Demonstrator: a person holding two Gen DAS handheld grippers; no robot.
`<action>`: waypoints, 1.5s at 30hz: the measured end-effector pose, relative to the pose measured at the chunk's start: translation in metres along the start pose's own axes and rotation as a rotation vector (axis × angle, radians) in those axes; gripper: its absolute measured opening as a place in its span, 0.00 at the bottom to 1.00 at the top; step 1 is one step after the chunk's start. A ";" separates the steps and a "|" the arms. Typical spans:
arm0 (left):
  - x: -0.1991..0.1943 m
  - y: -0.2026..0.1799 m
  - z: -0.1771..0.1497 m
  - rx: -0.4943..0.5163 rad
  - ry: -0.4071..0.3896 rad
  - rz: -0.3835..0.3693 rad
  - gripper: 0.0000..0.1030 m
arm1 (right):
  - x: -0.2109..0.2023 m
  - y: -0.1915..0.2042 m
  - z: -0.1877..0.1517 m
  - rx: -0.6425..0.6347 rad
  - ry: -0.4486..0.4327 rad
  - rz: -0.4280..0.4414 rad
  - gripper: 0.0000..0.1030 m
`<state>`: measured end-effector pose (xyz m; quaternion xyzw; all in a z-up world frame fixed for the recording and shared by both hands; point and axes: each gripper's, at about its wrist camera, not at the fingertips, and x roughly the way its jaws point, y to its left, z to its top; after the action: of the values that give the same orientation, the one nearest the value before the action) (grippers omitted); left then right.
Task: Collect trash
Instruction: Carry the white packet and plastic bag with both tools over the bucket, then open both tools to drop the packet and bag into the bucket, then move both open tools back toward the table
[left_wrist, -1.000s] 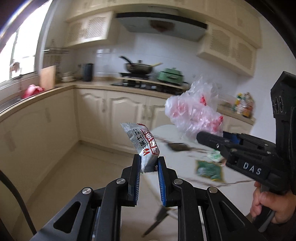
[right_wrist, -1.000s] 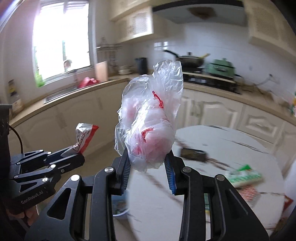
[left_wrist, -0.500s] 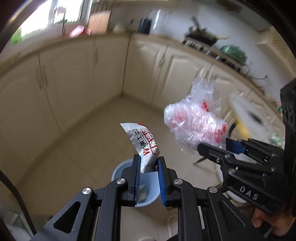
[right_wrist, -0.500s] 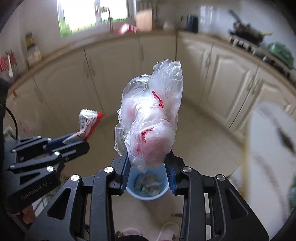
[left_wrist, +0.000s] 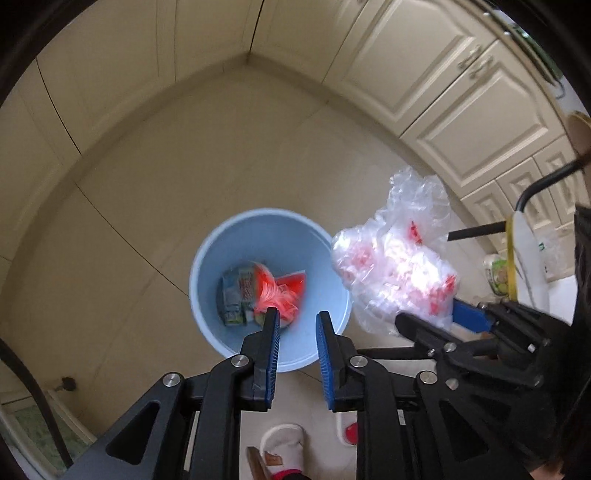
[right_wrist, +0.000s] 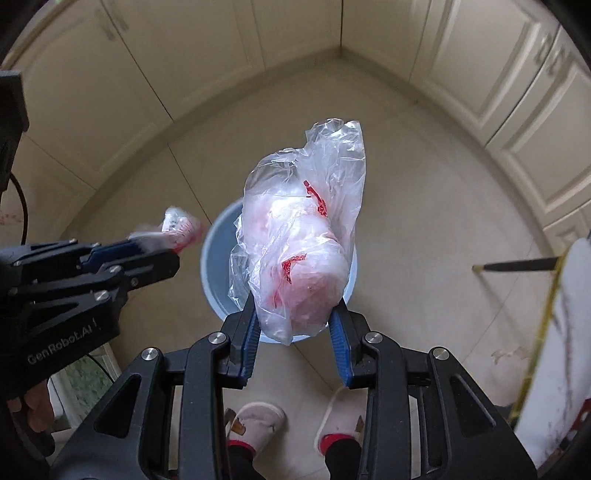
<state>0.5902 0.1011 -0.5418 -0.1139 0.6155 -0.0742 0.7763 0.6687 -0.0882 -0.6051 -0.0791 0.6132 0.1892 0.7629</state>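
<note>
Left tongs (left_wrist: 297, 325), jaws just parted, release the snack packet (right_wrist: 181, 230) over the blue bin (left_wrist: 210, 266); right tongs (right_wrist: 295, 325) clamp the plastic bag (right_wrist: 303, 236). Centre it above the bin before you let go.

Tongs: two, the left tongs (left_wrist: 297, 325) and the right tongs (right_wrist: 293, 326)
Bins: one blue bin (left_wrist: 221, 254) on the floor
Plastic bags: one clear bag (right_wrist: 303, 236) with red print
Snack packets in the air: one blurred packet (right_wrist: 181, 229) at the left tongs' tips
Wrappers in the bin: at least two, a blue-green wrapper (left_wrist: 234, 295) and a red wrapper (left_wrist: 291, 286); an exact count cannot be made out
Slippers: two, one slipper (right_wrist: 255, 419) beside the other slipper (right_wrist: 338, 422)
Hands in view: one hand (right_wrist: 31, 411)
</note>
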 end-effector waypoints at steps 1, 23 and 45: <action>0.007 0.002 0.006 -0.005 0.018 0.027 0.29 | 0.008 -0.004 0.001 0.002 0.012 -0.001 0.32; -0.093 -0.040 -0.024 -0.106 -0.143 0.169 0.56 | -0.035 0.019 0.003 0.027 -0.054 0.036 0.82; -0.347 -0.270 -0.228 0.072 -0.968 0.223 0.99 | -0.410 0.077 -0.118 -0.008 -0.781 -0.223 1.00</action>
<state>0.2952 -0.0903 -0.1930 -0.0420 0.1898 0.0495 0.9797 0.4601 -0.1378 -0.2287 -0.0703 0.2644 0.1235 0.9539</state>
